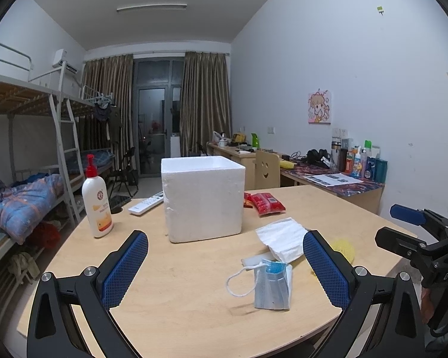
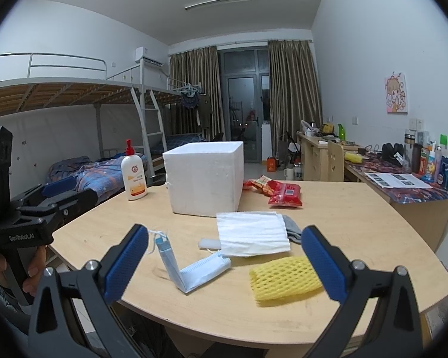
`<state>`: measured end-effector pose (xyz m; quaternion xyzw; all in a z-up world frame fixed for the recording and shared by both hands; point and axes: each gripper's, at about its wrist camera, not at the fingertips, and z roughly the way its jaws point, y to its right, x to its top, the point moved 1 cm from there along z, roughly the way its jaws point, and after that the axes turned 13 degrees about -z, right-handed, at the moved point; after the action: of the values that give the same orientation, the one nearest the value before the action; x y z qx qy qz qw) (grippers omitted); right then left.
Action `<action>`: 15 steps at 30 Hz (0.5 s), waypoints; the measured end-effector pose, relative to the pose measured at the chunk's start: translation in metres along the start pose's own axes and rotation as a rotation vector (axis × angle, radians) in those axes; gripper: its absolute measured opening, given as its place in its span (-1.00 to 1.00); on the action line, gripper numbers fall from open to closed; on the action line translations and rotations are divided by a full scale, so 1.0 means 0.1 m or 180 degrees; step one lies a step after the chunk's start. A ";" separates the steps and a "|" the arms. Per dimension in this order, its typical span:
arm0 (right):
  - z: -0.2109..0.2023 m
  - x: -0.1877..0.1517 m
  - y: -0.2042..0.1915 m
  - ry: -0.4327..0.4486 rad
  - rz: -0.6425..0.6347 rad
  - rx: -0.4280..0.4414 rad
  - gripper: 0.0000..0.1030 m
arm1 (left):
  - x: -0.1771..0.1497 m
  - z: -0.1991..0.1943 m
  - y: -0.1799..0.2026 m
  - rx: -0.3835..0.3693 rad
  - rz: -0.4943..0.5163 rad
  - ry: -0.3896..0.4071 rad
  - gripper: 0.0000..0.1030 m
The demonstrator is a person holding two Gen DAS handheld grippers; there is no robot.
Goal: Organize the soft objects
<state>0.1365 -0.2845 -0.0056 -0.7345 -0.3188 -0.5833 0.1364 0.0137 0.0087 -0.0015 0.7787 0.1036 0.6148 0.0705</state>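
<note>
A white foam box (image 1: 203, 197) (image 2: 204, 177) stands open-topped mid-table. In front of it lie a folded blue face mask (image 1: 273, 286) (image 2: 194, 271), a white pleated mask (image 1: 283, 238) (image 2: 251, 234), a yellow foam net sleeve (image 2: 285, 280) (image 1: 343, 249) and a grey cloth (image 2: 292, 228). My left gripper (image 1: 225, 271) is open and empty, near the blue mask. My right gripper (image 2: 225, 264) is open and empty, over the masks and the net sleeve.
A lotion pump bottle (image 1: 97, 203) (image 2: 133, 177), a white remote (image 1: 146, 203) and red snack packets (image 1: 265, 203) (image 2: 283, 192) sit on the round wooden table (image 1: 179, 298). Bunk beds stand left, a cluttered desk (image 2: 403, 185) right.
</note>
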 end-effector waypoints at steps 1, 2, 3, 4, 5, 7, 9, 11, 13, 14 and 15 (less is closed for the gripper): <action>0.01 0.00 0.01 -0.0010 0.0006 -0.0001 1.00 | 0.00 0.01 0.00 -0.0002 0.0003 -0.0006 1.00; 0.02 -0.01 0.01 -0.0019 0.0008 -0.0002 1.00 | -0.01 0.02 0.00 -0.0006 0.0009 -0.0017 1.00; 0.03 -0.01 0.02 -0.0028 0.0010 -0.0004 1.00 | -0.01 0.03 0.00 -0.0011 0.0014 -0.0029 1.00; 0.05 -0.02 0.02 -0.0038 0.0013 -0.0004 1.00 | -0.01 0.04 0.00 -0.0016 0.0016 -0.0046 1.00; 0.07 -0.02 0.03 -0.0049 0.0015 -0.0001 1.00 | -0.02 0.06 0.00 -0.0019 0.0019 -0.0059 1.00; 0.11 -0.02 0.04 -0.0078 0.0017 -0.0001 1.00 | -0.03 0.10 0.01 -0.0040 0.0015 -0.0102 1.00; 0.15 -0.02 0.05 -0.0103 0.0019 -0.0005 1.00 | -0.04 0.14 0.02 -0.0087 0.0010 -0.0147 1.00; 0.19 -0.02 0.08 -0.0127 0.0025 -0.0009 1.00 | -0.06 0.18 0.03 -0.0130 0.0036 -0.0184 1.00; 0.24 -0.03 0.11 -0.0158 0.0034 -0.0023 1.00 | -0.08 0.23 0.06 -0.0154 0.0057 -0.0226 1.00; 0.25 -0.03 0.12 -0.0171 0.0036 -0.0029 1.00 | -0.10 0.26 0.07 -0.0174 0.0064 -0.0262 1.00; 0.28 -0.04 0.14 -0.0190 0.0041 -0.0040 1.00 | -0.12 0.29 0.09 -0.0197 0.0072 -0.0294 1.00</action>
<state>0.1663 -0.2799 -0.0149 -0.7545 -0.3142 -0.5622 0.1260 0.0394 -0.0022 -0.0177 0.8048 0.0724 0.5818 0.0924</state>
